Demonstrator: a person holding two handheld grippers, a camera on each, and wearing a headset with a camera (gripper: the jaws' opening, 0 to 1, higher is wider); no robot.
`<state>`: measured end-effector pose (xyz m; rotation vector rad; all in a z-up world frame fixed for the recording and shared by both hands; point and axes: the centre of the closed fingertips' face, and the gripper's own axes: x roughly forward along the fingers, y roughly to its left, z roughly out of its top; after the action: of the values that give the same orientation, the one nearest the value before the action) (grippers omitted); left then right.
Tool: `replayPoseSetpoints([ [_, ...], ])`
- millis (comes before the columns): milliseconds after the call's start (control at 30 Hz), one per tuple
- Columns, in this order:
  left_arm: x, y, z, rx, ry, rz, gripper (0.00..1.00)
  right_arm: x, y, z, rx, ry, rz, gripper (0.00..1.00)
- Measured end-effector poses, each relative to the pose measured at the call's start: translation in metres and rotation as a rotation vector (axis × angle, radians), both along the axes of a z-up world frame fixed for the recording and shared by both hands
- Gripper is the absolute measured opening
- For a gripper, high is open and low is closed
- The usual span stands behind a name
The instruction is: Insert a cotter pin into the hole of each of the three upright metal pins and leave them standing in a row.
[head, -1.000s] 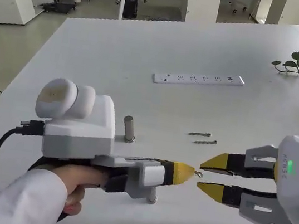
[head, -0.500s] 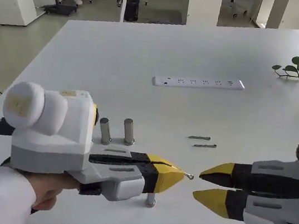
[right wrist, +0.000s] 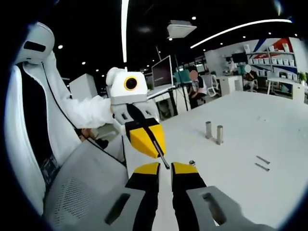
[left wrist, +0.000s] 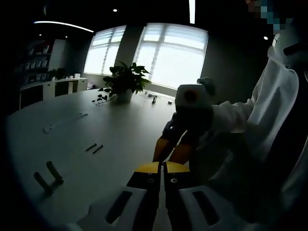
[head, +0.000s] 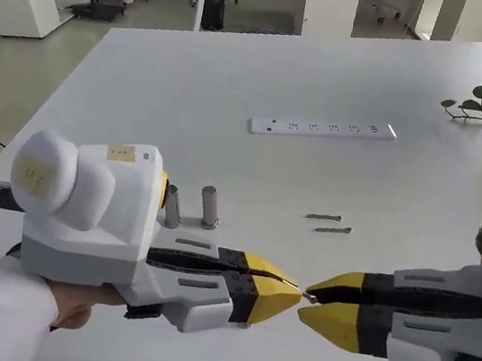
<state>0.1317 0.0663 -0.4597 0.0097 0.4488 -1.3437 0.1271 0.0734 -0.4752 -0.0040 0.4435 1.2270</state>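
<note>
Here left gripper (head: 293, 293) pinches cotter pin (right wrist: 162, 159)

Left gripper (left wrist: 161, 166): yellow-tipped fingers (left wrist: 149, 169) noted drawn together, with only a hairline gap between them. Right gripper (left wrist: 171, 155) seen close ahead, pointing back, its fingers slightly parted; a white sleeve (left wrist: 269, 110) seen behind it. Recorded on the surface (left wrist: 120, 130): two upright metal pins (left wrist: 54, 172) near left, two cotter pins (left wrist: 91, 147) lying beyond, power strip (left wrist: 65, 122), potted plant (left wrist: 124, 83) before bright windows.
</note>
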Motion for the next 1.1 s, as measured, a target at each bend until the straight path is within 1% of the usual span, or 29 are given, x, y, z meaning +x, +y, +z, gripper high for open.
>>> replayPoseSetpoints([
  [67, -0.002, -0.001, 0.0, -0.002, 0.0, -0.011, 0.0, -0.004, 0.0, -0.002, -0.003, 0.023, 0.016, 0.01],
  [133, -0.006, -0.002, -0.001, 0.002, 0.0, -0.028, 0.0, -0.006, 0.0, -0.003, -0.008, 0.026, 0.027, 0.0],
  [167, -0.009, -0.001, -0.004, 0.013, 0.008, -0.04, 0.0, -0.007, 0.0, -0.003, -0.008, 0.032, 0.031, 0.0],
  [200, -0.009, -0.002, -0.005, 0.016, 0.006, -0.042, 0.0, -0.009, -0.001, -0.005, -0.016, 0.03, 0.04, 0.0],
  [333, -0.014, -0.002, -0.011, 0.031, -0.011, -0.068, 0.0, -0.015, -0.002, -0.009, -0.041, 0.019, 0.069, 0.0],
  [400, -0.016, -0.001, -0.013, 0.044, -0.035, -0.088, 0.0, -0.016, -0.003, -0.01, -0.048, 0.018, 0.078, 0.0],
  [467, -0.018, 0.001, -0.018, 0.069, -0.028, -0.103, 0.0, -0.019, -0.003, -0.011, -0.055, 0.024, 0.097, 0.0],
  [500, -0.02, 0.001, -0.019, 0.075, -0.032, -0.11, 0.0, -0.02, -0.004, -0.012, -0.061, 0.026, 0.105, 0.0],
  [533, -0.022, 0.0, -0.021, 0.087, -0.05, -0.126, 0.0, -0.022, -0.004, -0.013, -0.07, 0.025, 0.12, 0.0],
  [667, -0.026, 0.001, -0.026, 0.096, -0.048, -0.138, 0.0, -0.026, -0.004, -0.015, -0.09, 0.024, 0.15, 0.0],
  [700, -0.026, 0.001, -0.027, 0.102, -0.046, -0.14, 0.0, -0.026, -0.004, -0.015, -0.091, 0.025, 0.152, 0.0],
  [733, -0.028, 0.002, -0.029, 0.107, -0.037, -0.141, 0.0, -0.025, -0.004, -0.015, -0.092, 0.025, 0.154, 0.0],
  [767, -0.028, 0.002, -0.03, 0.113, -0.03, -0.137, 0.0, -0.026, -0.004, -0.015, -0.096, 0.027, 0.16, 0.0],
  [800, -0.028, 0.002, -0.031, 0.114, -0.03, -0.136, 0.0, -0.027, -0.004, -0.015, -0.101, 0.026, 0.162, 0.0],
  [833, -0.028, 0.002, -0.032, 0.115, -0.031, -0.131, 0.0, -0.026, -0.003, -0.017, -0.115, 0.015, 0.164, 0.0],
  [933, -0.025, 0.004, -0.035, 0.115, -0.035, -0.107, 0.0, -0.025, -0.003, -0.017, -0.116, 0.006, 0.166, 0.0],
  [967, -0.021, 0.005, -0.034, 0.107, -0.051, -0.087, 0.01, -0.024, -0.003, -0.017, -0.117, -0.002, 0.166, 0.0],
  [1033, -0.02, 0.006, -0.033, 0.101, -0.067, -0.087, 0.03, -0.021, -0.002, -0.017, -0.115, -0.006, 0.162, 0.0],
  [1100, -0.015, 0.007, -0.034, 0.107, -0.087, -0.064, 0.12, -0.016, -0.003, -0.018, -0.117, -0.011, 0.147, 0.0],
])
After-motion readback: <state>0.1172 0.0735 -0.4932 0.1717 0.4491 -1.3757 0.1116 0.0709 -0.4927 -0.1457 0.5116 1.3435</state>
